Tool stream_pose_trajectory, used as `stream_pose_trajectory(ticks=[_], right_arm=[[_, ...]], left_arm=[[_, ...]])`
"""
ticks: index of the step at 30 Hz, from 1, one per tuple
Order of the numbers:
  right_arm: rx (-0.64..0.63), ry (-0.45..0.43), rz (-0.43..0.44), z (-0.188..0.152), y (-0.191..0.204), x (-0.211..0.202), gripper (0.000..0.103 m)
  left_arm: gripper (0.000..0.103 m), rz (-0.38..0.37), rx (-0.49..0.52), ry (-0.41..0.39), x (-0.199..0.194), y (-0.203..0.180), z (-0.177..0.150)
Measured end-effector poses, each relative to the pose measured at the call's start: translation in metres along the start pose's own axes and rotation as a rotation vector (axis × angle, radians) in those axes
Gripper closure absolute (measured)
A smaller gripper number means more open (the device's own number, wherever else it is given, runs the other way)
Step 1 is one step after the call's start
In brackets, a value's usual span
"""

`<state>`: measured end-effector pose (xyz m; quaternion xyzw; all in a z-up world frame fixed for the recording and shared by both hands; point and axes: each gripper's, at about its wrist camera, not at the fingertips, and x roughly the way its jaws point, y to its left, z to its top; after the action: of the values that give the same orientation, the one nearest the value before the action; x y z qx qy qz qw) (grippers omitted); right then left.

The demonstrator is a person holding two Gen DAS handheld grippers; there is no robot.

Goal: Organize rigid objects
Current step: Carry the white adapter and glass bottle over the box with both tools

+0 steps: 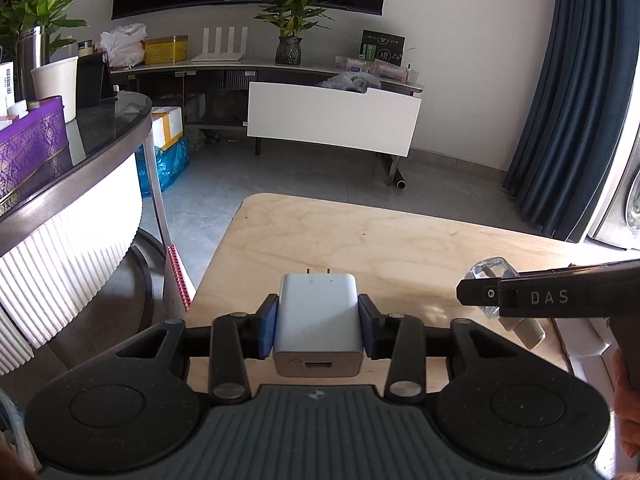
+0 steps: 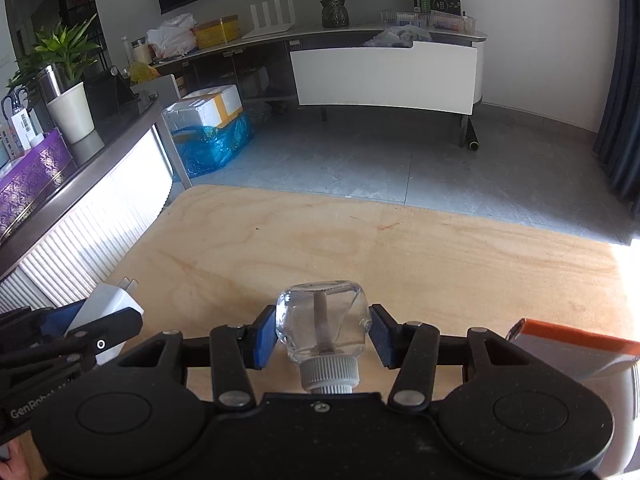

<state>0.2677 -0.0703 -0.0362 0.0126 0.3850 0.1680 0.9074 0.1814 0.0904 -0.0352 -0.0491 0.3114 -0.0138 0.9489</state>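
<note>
My left gripper (image 1: 319,326) is shut on a white USB wall charger (image 1: 318,322), prongs pointing away, held over the wooden table (image 1: 360,232). My right gripper (image 2: 323,334) is shut on a small clear glass bottle (image 2: 322,326) with a ribbed grey cap toward the camera. The bottle (image 1: 490,276) and right gripper also show at the right of the left wrist view. The charger (image 2: 108,304) and left gripper show at the left of the right wrist view. Both grippers hover side by side near the table's near edge.
A white box with an orange edge (image 2: 576,350) lies at the right near edge of the table. A curved counter (image 1: 80,184) with a purple box (image 1: 28,148) stands to the left. A red spiral notebook (image 1: 178,280) leans by the table's left edge.
</note>
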Motion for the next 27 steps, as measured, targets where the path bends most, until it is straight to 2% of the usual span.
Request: stream_pose_trajectory(ticks=[7,15,27], right_arm=[[0.038,-0.06,0.031,-0.012,0.013,-0.058,0.043],[0.068,-0.11,0.008,-0.031,0.028,-0.116,0.043],[0.096,-0.167,-0.019,-0.068,0.04,-0.183,0.043]], left_arm=[[0.062,-0.005,-0.006,-0.022,-0.034,-0.009,0.002],[0.062,0.004,0.003,-0.04,-0.072,-0.019,0.0],[0.062,-0.021,0.01,-0.066,-0.12,-0.034,-0.015]])
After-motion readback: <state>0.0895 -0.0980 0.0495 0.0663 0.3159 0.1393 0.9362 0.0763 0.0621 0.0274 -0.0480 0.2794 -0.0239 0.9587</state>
